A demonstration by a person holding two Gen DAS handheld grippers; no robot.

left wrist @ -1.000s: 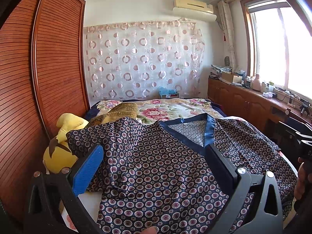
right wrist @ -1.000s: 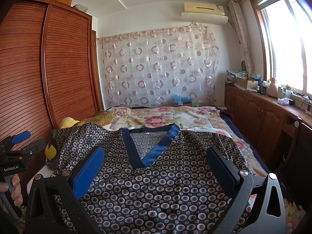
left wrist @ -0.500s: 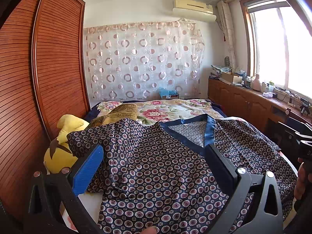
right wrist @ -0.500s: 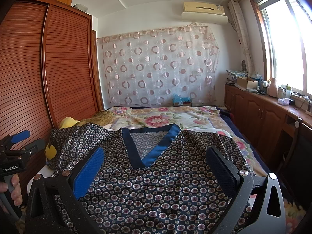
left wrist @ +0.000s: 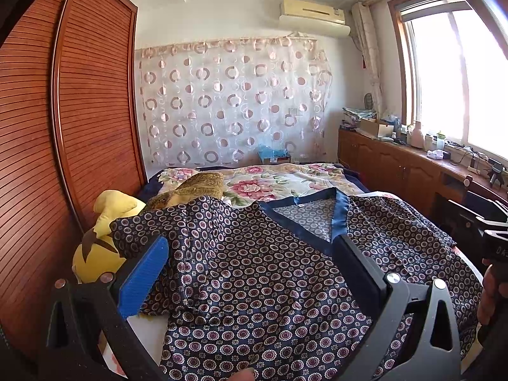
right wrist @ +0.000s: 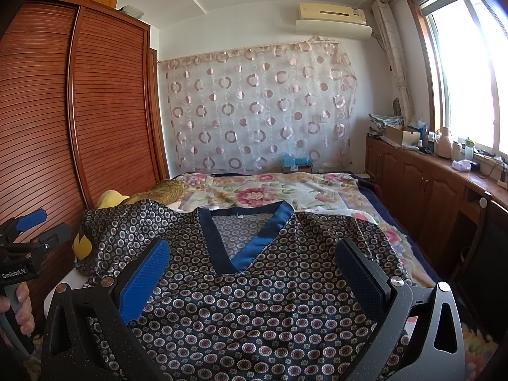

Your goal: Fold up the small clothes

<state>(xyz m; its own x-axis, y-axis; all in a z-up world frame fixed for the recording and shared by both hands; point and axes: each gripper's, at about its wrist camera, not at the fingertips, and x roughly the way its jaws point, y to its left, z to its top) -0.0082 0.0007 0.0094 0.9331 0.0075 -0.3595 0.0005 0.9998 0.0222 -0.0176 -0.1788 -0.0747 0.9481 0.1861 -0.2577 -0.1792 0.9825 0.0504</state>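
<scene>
A dark blue top (left wrist: 270,279) (right wrist: 254,301) printed with small circles lies spread flat on the bed, its blue-trimmed V-neck (right wrist: 244,241) pointing toward me. Its left sleeve (left wrist: 165,225) is rumpled over a yellow plush toy. My left gripper (left wrist: 250,263) hovers open above the left half of the top, nothing between its fingers. Over the chest, my right gripper (right wrist: 252,270) is likewise open and holds nothing. At the left edge of the right wrist view, a hand grips the left gripper's handle (right wrist: 22,254).
A yellow plush toy (left wrist: 101,238) and a brown cushion (left wrist: 197,185) lie at the bed's left side against the wooden wardrobe (left wrist: 63,127). A floral bedspread (right wrist: 270,193) covers the far half. Low wooden cabinets (right wrist: 428,190) with clutter line the right wall under the window.
</scene>
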